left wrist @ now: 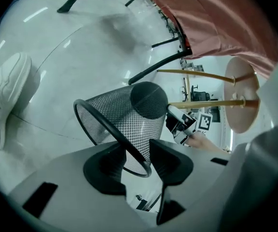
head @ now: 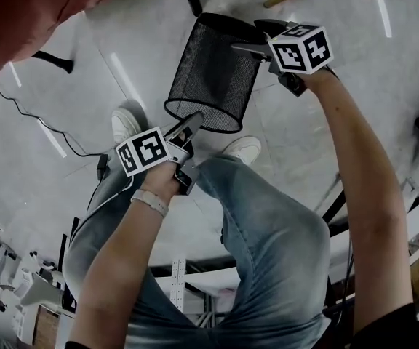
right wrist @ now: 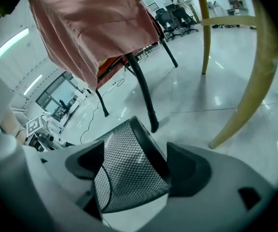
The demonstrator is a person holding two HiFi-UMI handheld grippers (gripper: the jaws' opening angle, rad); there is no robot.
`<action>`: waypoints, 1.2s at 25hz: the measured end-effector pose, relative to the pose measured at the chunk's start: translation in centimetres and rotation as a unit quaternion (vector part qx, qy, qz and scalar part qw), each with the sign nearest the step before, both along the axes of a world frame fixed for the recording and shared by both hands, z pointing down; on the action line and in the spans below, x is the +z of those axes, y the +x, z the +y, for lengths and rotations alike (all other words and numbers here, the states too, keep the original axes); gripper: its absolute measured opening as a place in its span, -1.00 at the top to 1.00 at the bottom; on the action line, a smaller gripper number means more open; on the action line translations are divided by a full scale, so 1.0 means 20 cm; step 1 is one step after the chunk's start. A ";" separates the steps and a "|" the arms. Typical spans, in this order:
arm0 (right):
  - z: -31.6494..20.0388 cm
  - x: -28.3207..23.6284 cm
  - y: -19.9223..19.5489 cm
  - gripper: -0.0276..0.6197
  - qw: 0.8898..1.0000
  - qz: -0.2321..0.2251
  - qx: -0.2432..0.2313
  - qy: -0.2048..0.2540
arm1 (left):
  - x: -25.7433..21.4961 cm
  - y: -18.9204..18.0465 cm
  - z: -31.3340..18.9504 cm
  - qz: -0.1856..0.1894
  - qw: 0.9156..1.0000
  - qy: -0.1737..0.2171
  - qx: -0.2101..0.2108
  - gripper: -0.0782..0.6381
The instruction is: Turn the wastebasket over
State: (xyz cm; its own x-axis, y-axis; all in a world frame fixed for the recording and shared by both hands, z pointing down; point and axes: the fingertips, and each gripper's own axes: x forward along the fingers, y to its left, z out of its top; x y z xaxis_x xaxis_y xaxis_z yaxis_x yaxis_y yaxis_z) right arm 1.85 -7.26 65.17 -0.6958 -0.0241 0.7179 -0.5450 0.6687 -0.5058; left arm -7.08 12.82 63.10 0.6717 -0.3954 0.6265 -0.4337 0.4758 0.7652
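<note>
While the black wire-mesh wastebasket [head: 213, 71] hangs tilted above the pale glossy floor [head: 369, 71], toward twelve o'clock in the head view, the job looks to be mid-turn: lifted and tipped, not yet inverted. Its open ring-shaped rim points to about six o'clock, down toward the person's white shoes [head: 242, 149], and its solid closed base sits at twelve o'clock. The left tongs [head: 193, 126] meet it at the seven o'clock side of the rim; in the left gripper view these tongs [left wrist: 138, 158] are partly closed on the thin black rim, which runs slantwise between the pads, so this looks like the grip that carries the basket [left wrist: 119, 115]. The right tongs [head: 257, 37] come in at two o'clock of the basket by its base; in the right gripper view they [right wrist: 135, 153] stand wide apart astride the base end of the mesh [right wrist: 129, 173], with no clear squeeze on it. I judge that the next move calls for the right tongs to close on the base, then for both wrists to roll together until the rim faces the floor, and for a slow lowering so the rim lands flat.
</note>
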 end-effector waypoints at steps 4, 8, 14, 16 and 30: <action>0.03 -0.02 0.02 -0.30 1.000 -0.001 0.014 -0.022 | 0.00 -0.01 0.02 0.011 1.000 0.016 0.014 0.38; 0.08 -0.07 0.04 -0.28 0.997 -0.026 0.049 -0.047 | 0.01 0.00 0.04 0.023 0.999 0.016 0.029 0.43; 0.21 -0.17 0.14 -0.28 0.996 -0.033 0.065 -0.058 | -0.01 0.03 0.14 0.033 0.996 0.032 0.077 0.44; 0.27 -0.22 0.17 -0.28 0.997 -0.027 0.053 -0.055 | -0.02 0.04 0.17 0.039 0.994 0.039 0.095 0.44; 0.49 -0.60 0.29 0.07 1.000 0.013 0.018 -0.013 | 0.04 0.00 0.16 0.100 0.968 0.110 0.203 0.34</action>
